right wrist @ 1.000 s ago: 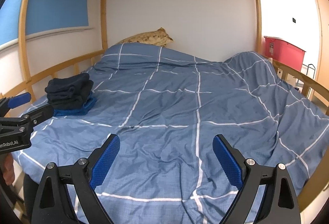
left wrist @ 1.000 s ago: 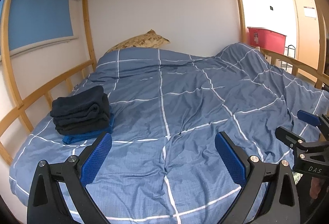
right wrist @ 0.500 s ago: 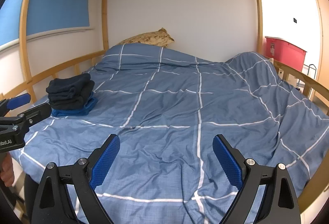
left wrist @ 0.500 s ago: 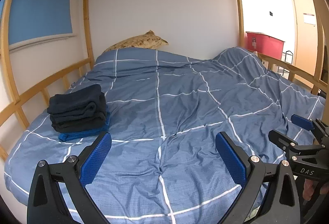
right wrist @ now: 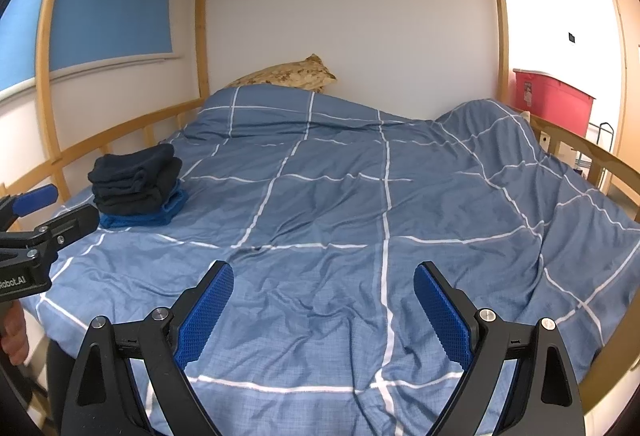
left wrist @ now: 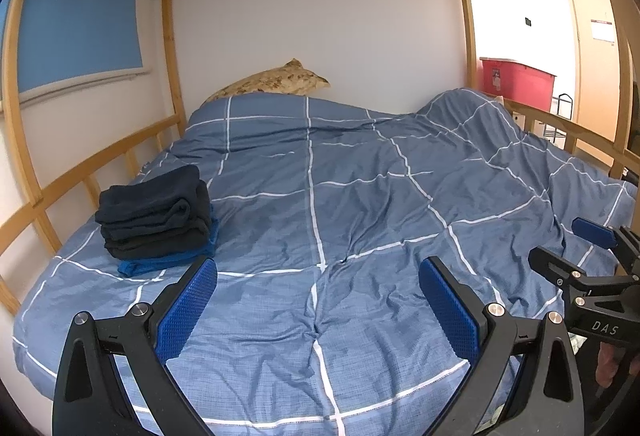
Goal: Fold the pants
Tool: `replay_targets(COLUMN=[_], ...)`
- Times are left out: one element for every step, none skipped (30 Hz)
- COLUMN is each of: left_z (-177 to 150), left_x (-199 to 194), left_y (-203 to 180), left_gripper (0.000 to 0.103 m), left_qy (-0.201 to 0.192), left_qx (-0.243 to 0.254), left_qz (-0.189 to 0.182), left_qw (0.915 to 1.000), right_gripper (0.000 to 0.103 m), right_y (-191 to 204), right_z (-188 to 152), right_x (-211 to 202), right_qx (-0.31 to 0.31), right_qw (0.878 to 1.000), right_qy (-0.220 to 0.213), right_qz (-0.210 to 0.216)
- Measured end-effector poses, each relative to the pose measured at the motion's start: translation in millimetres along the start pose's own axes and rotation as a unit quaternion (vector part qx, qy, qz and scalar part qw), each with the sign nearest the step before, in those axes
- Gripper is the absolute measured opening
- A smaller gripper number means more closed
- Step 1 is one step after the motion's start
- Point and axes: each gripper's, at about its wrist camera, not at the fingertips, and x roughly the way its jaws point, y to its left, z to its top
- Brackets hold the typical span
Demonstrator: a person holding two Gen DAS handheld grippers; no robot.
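A stack of folded dark pants (left wrist: 154, 212) lies on a folded blue garment (left wrist: 168, 260) at the left side of the bed, near the wooden rail; it also shows in the right wrist view (right wrist: 134, 178). My left gripper (left wrist: 318, 300) is open and empty above the near edge of the blue checked duvet (left wrist: 360, 196). My right gripper (right wrist: 324, 302) is open and empty too, above the duvet's near edge (right wrist: 360, 196). Each gripper shows at the edge of the other's view, the right one (left wrist: 588, 256) and the left one (right wrist: 40, 212).
A patterned pillow (left wrist: 276, 82) lies at the head by the white wall. Wooden rails (left wrist: 100, 160) run along both sides, slats overhead. The duvet bulges up at the right (left wrist: 472, 116). A red bin (left wrist: 520, 80) stands beyond the right rail.
Both grippers have drawn back slightly and tilted up, so the bed sits lower in view. Both stay open and empty. The folded stack has not moved.
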Motion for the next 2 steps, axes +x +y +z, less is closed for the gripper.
replay_targets(left_z=[-0.1, -0.1], left_x=[0.1, 0.1], left_y=[-0.1, -0.1], left_gripper=[0.103, 0.103], left_qy=[0.000, 0.000], left_qx=[0.000, -0.001], left_qz=[0.000, 0.000], left_qw=[1.0000, 1.0000], right_gripper=[0.092, 0.092], right_y=[-0.1, -0.2], right_z=[0.0, 0.0], right_x=[0.0, 0.2], right_qx=[0.000, 0.000], right_qw=[1.000, 1.000], right_qy=[0.000, 0.000], right_qz=[0.000, 0.000])
